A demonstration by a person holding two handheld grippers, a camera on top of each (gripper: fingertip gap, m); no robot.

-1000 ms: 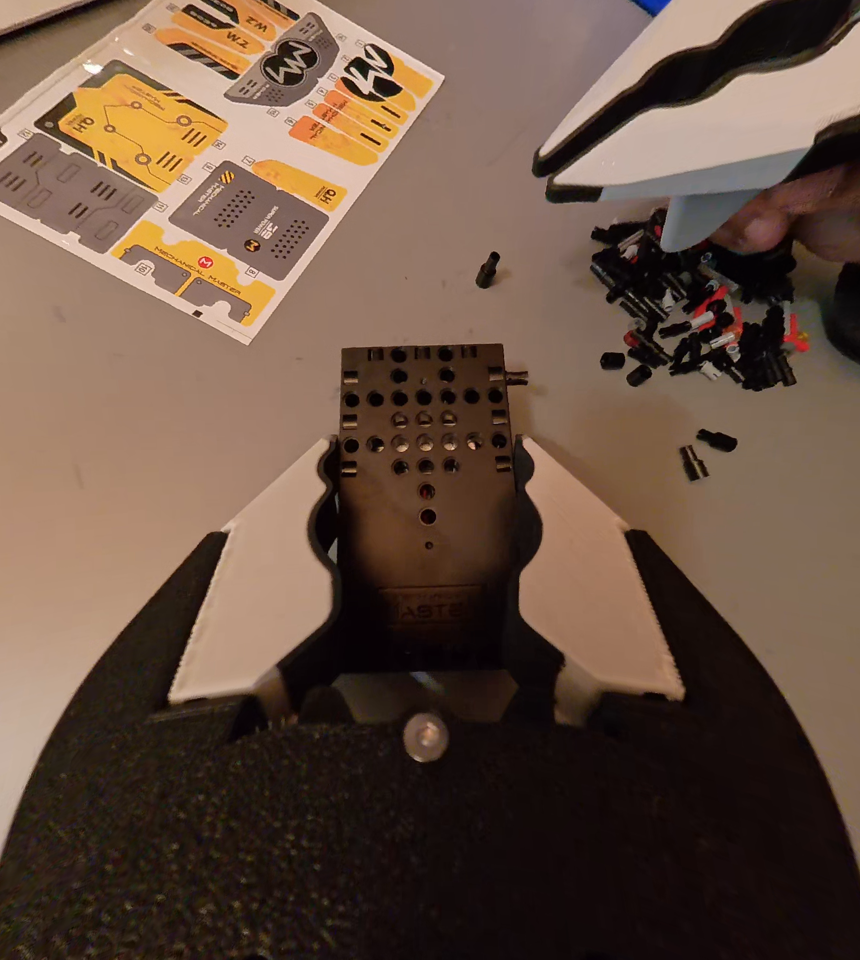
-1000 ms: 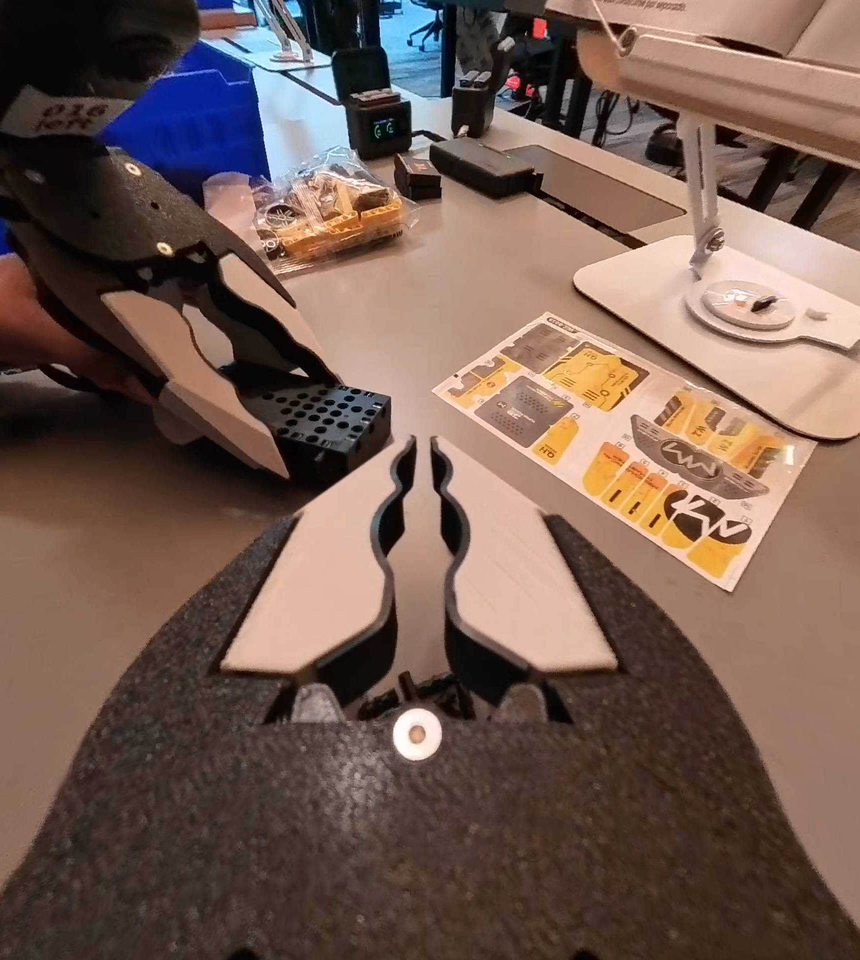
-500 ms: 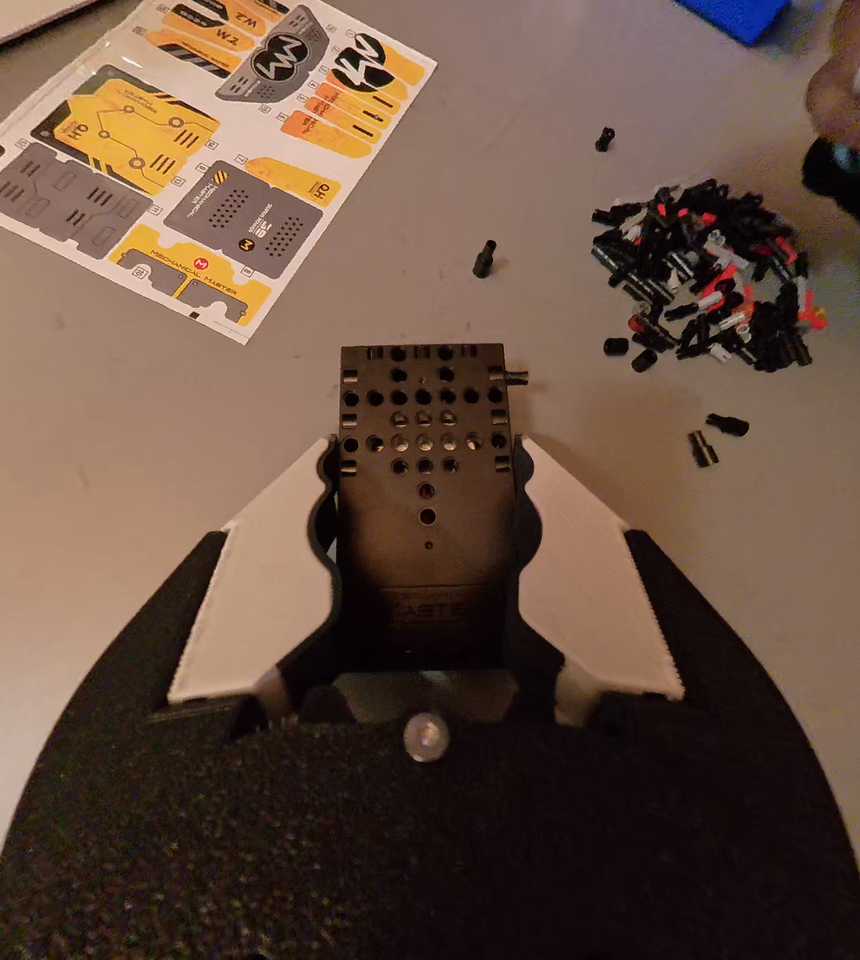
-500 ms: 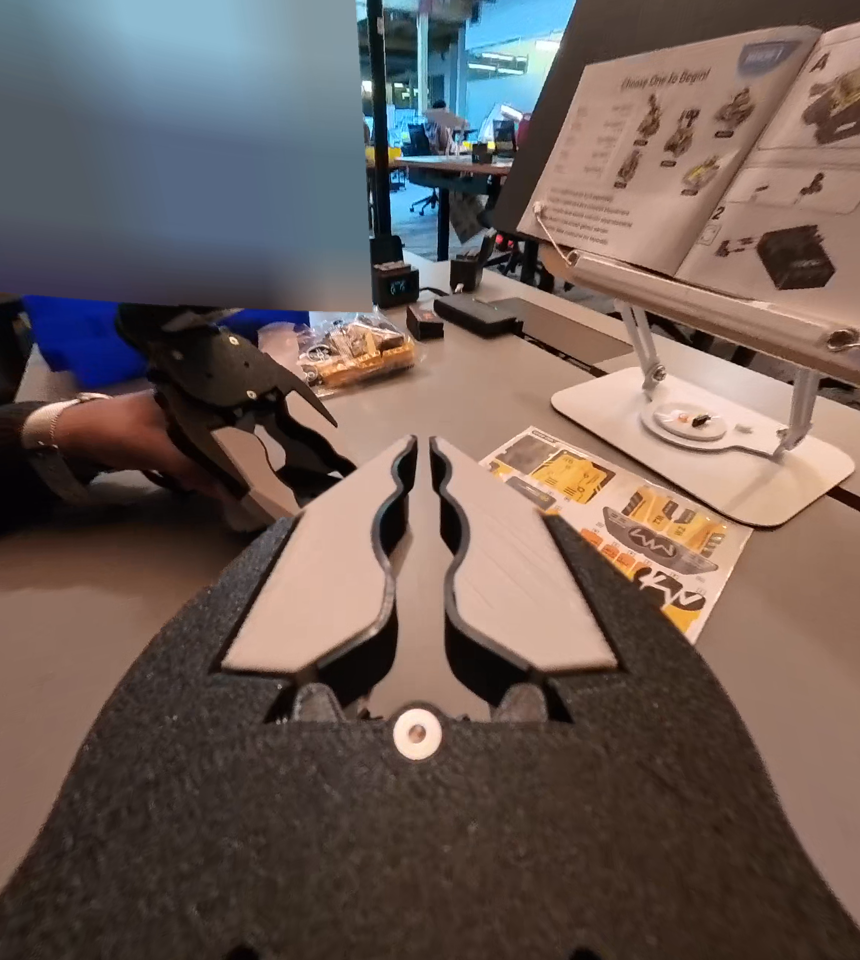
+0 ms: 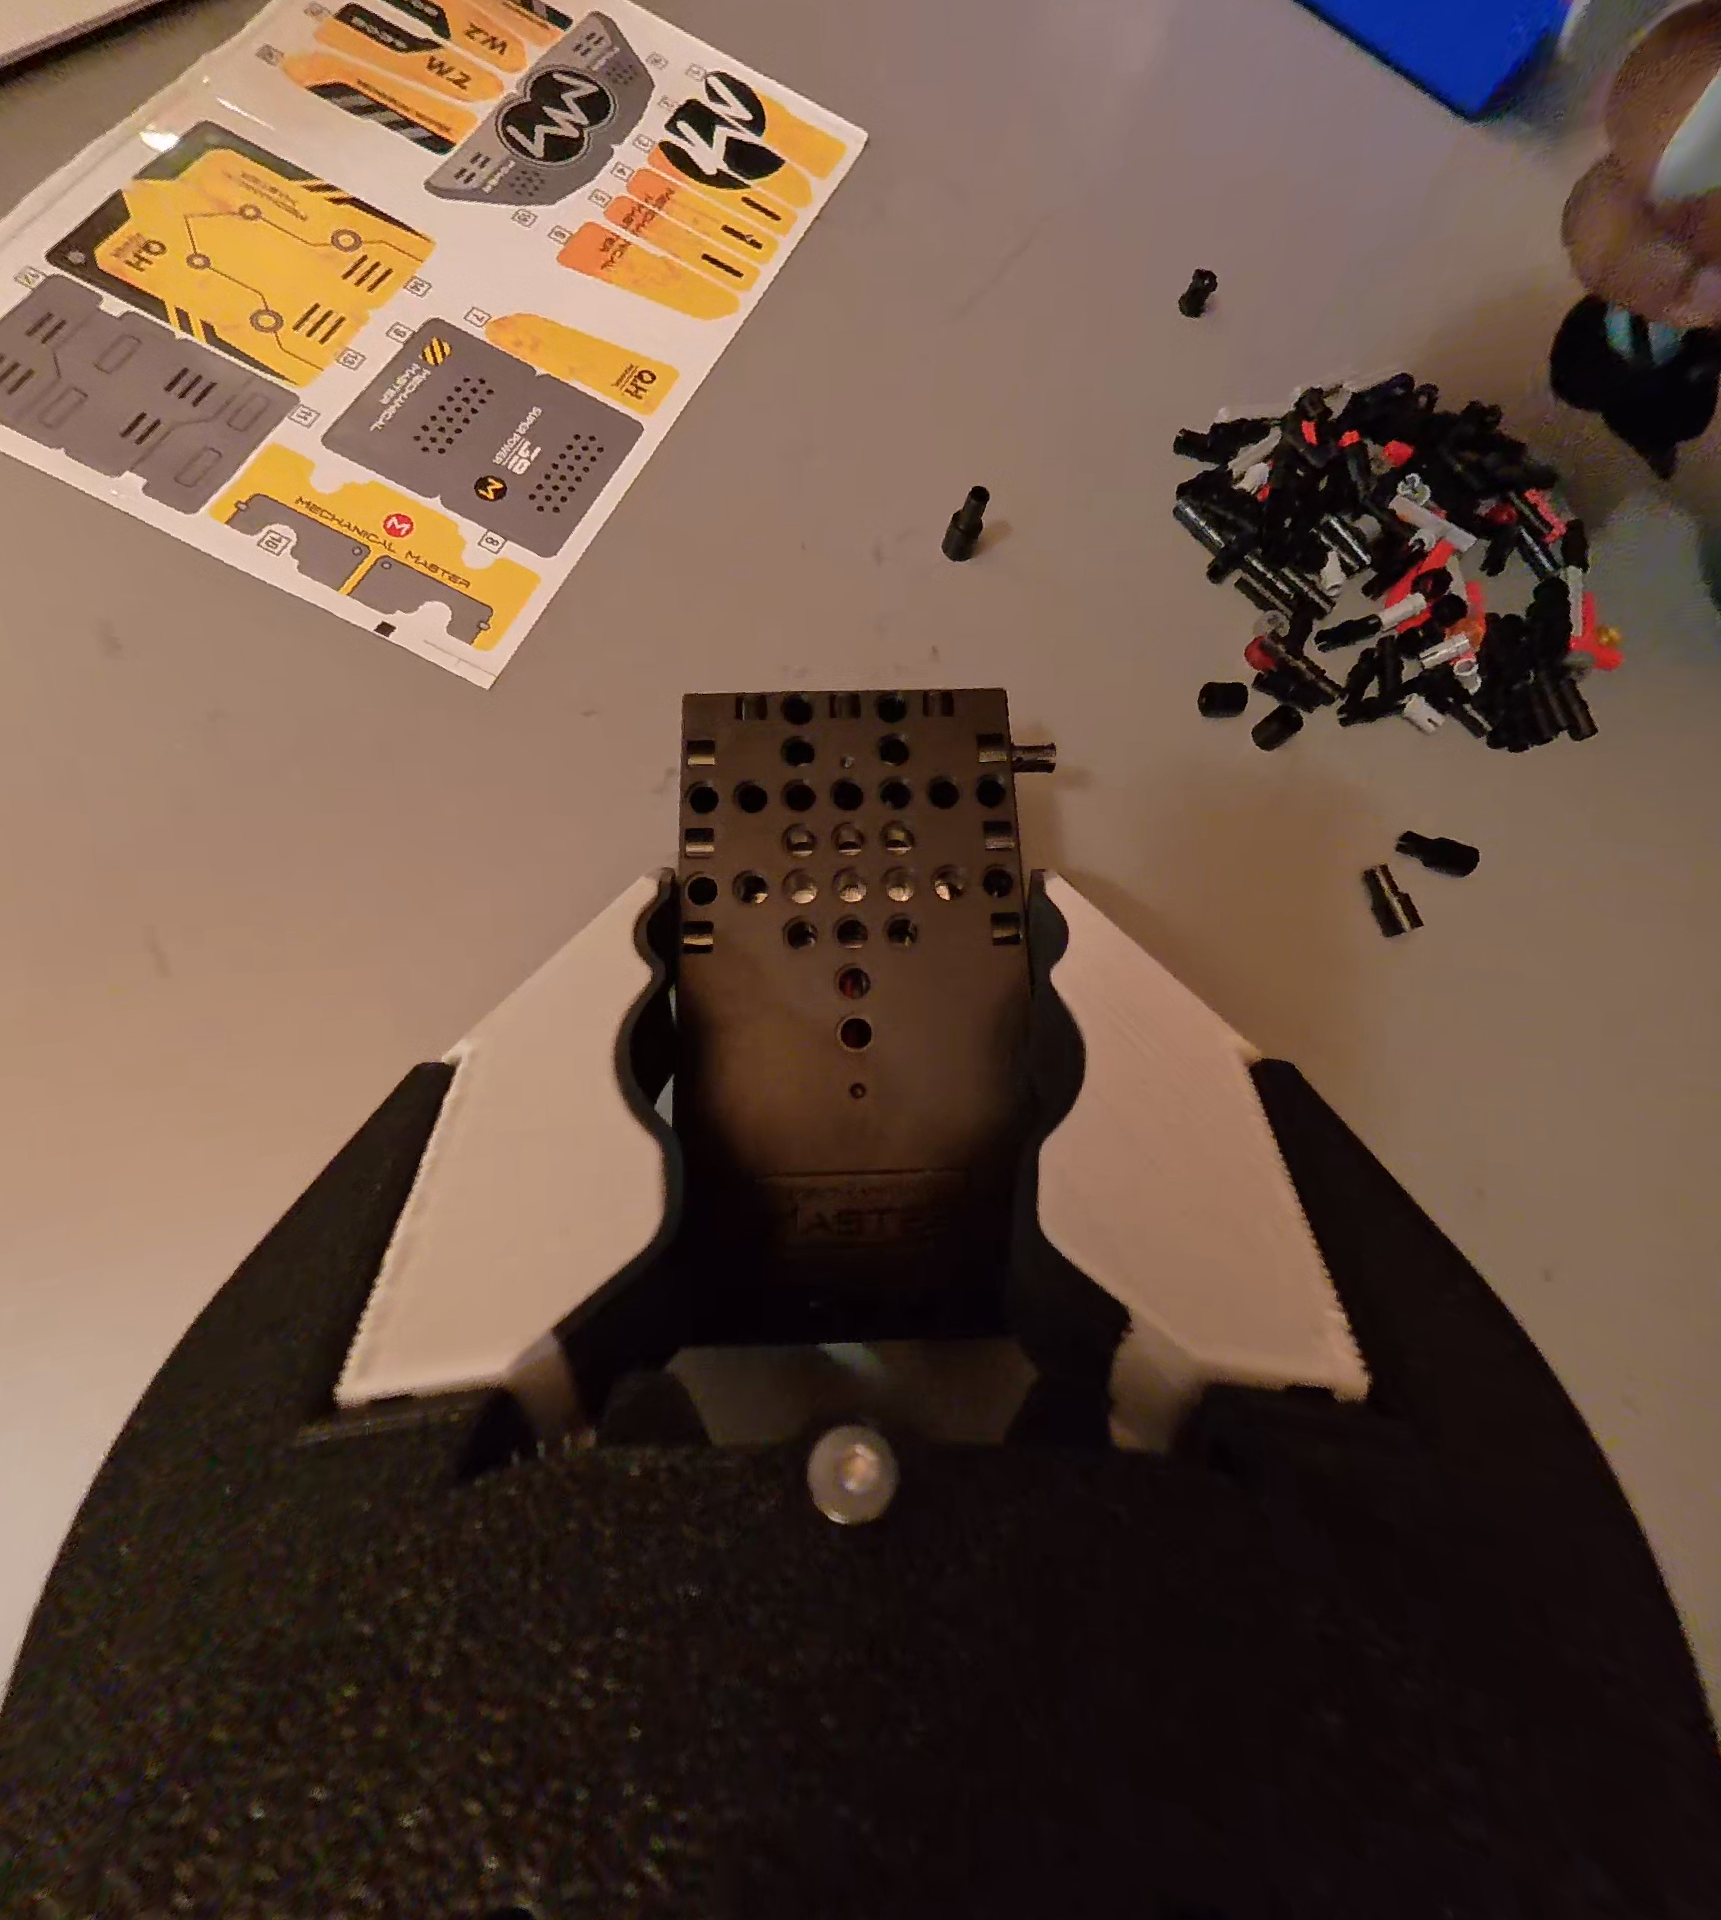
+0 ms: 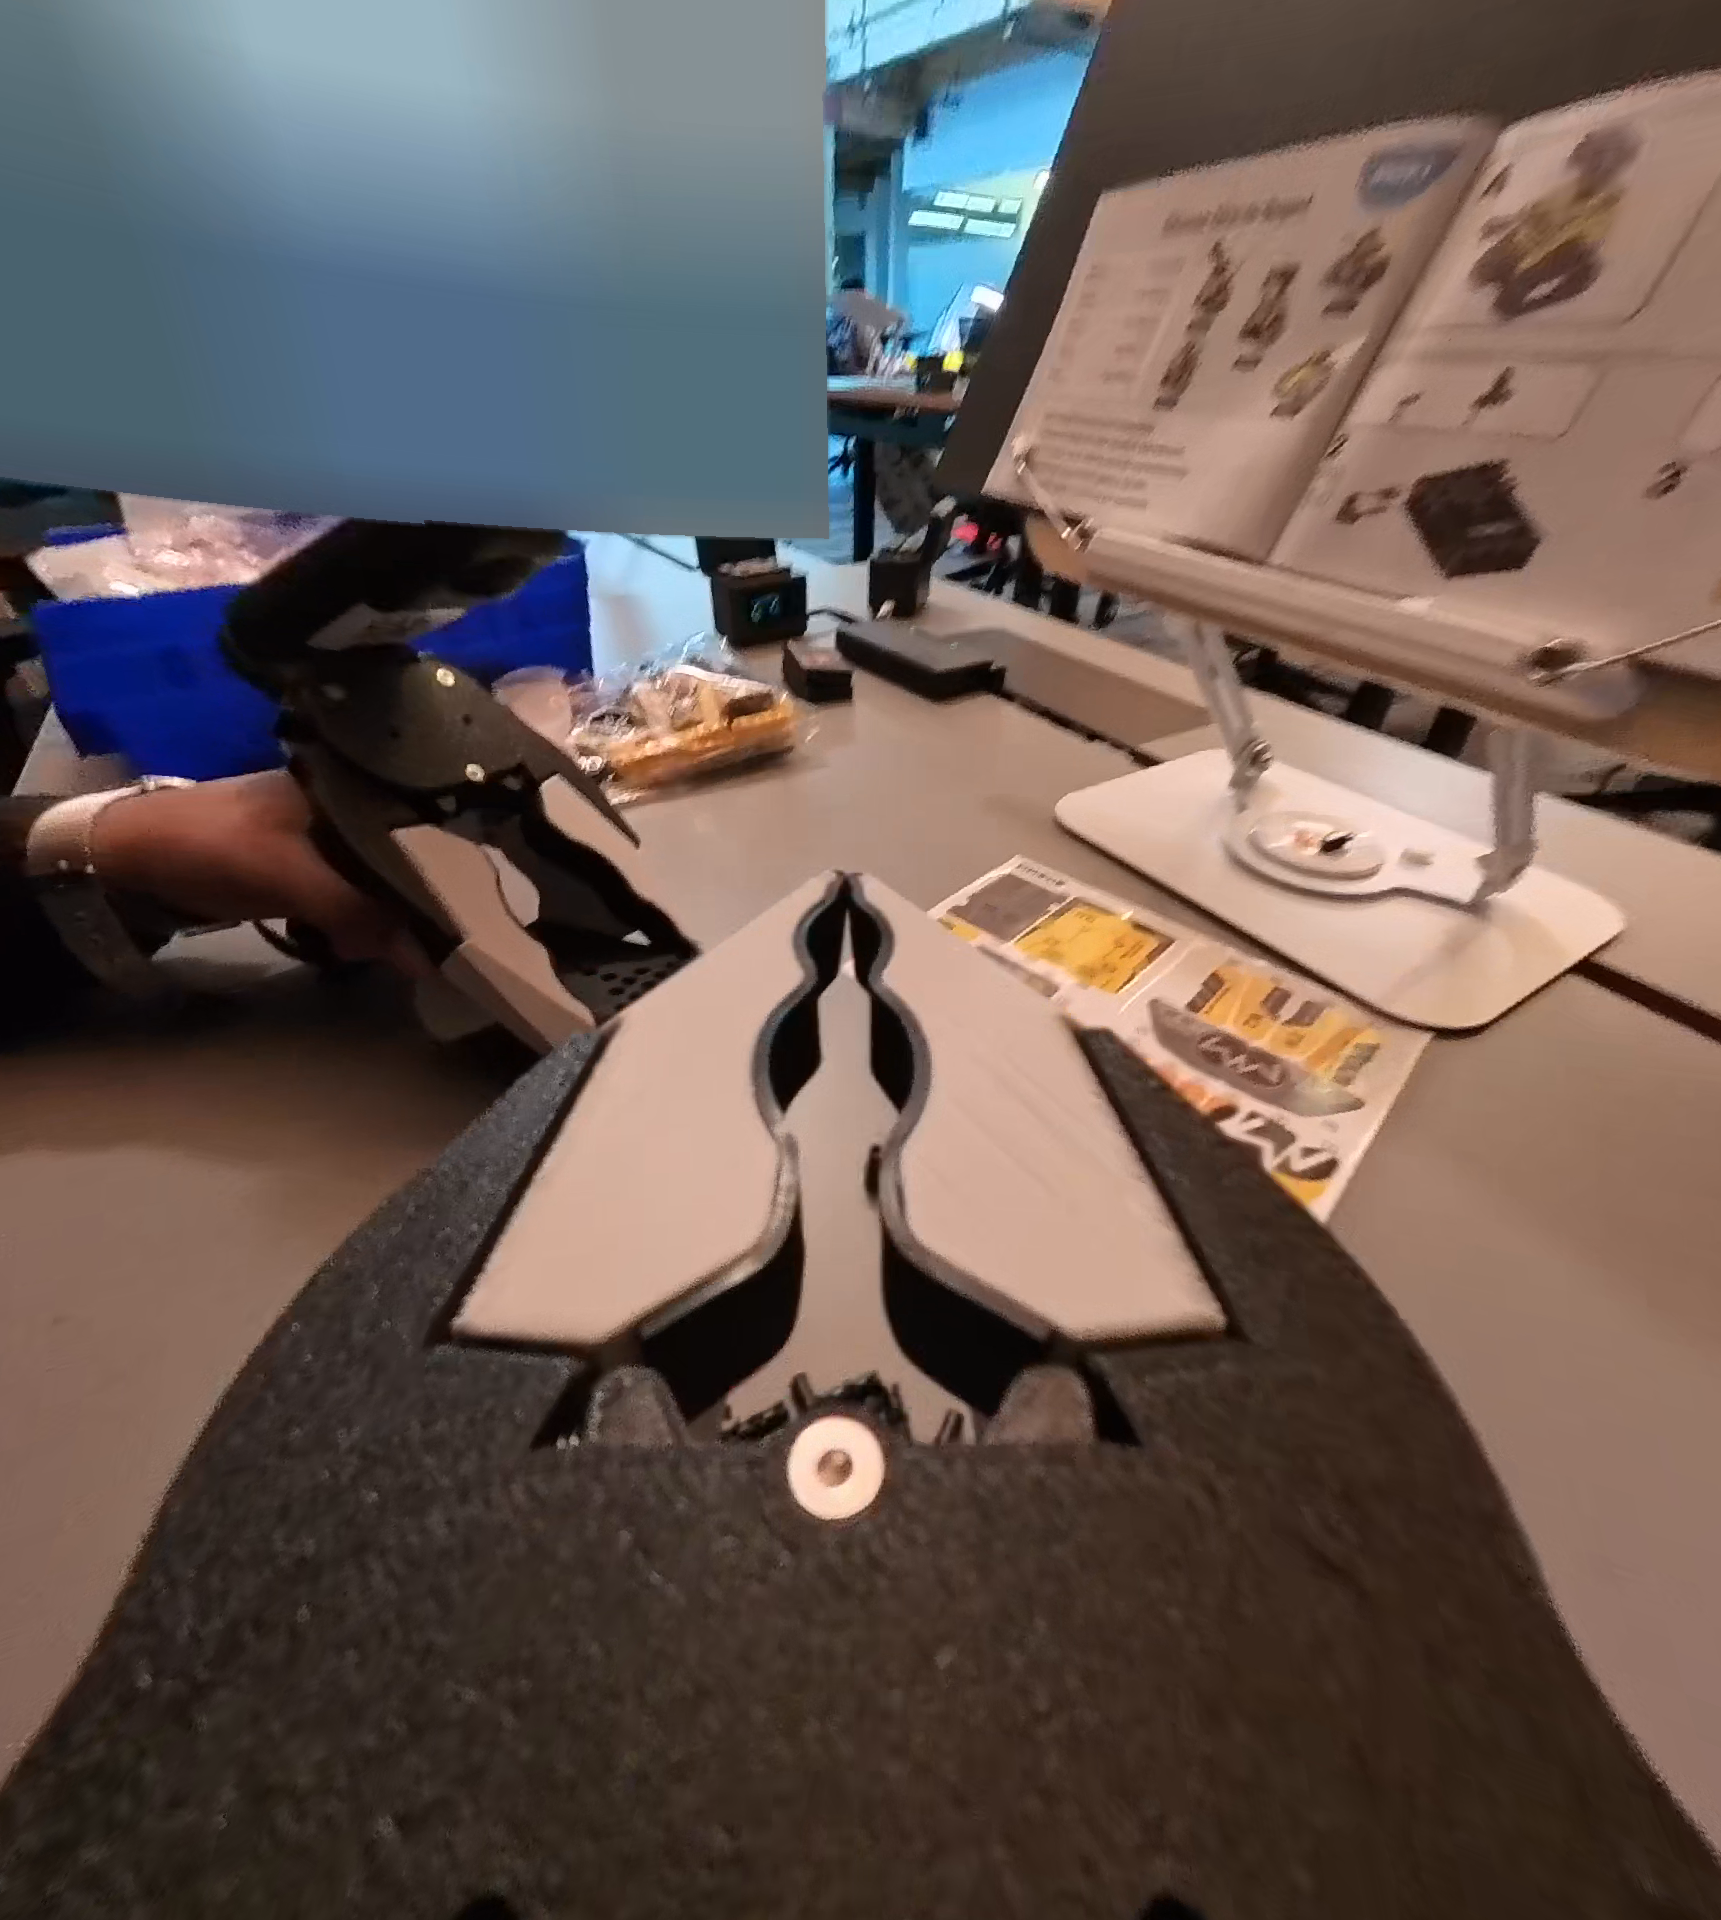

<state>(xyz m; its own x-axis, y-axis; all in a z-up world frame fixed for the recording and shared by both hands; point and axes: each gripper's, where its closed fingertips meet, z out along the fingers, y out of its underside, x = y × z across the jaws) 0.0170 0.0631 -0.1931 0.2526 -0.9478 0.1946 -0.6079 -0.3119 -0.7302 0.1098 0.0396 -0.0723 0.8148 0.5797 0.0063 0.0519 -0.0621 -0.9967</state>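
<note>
Left gripper [image 5: 848, 894] pinches a black rectangular plastic block with a grid of round holes [image 5: 848, 935] between its two white fingers [image 5: 565, 1122], one finger against each long side; the block lies flat on the grey table [image 5: 212, 935], far end sticking out past the fingertips. A small black peg [image 5: 1035, 752] juts from the block's right side near that end. Just right of the block, two loose black pins [image 5: 1417, 878] lie on the table; beyond them, a heap of small black, red and grey connector pins [image 5: 1375, 561]. Two more single black pins [image 5: 965, 523] sit apart, between heap and a yellow, grey and black sticker sheet [image 5: 368, 312] at upper left. Right gripper [image 6: 848, 881] is off the table surface, white fingertips pressed together at the tips, nothing visible between them. Beyond it: a white book stand holding an open instruction booklet [image 6: 1458, 343], a clear bag of yellow and black parts [image 6: 690, 717], a blue bin [image 6: 160, 665].
</note>
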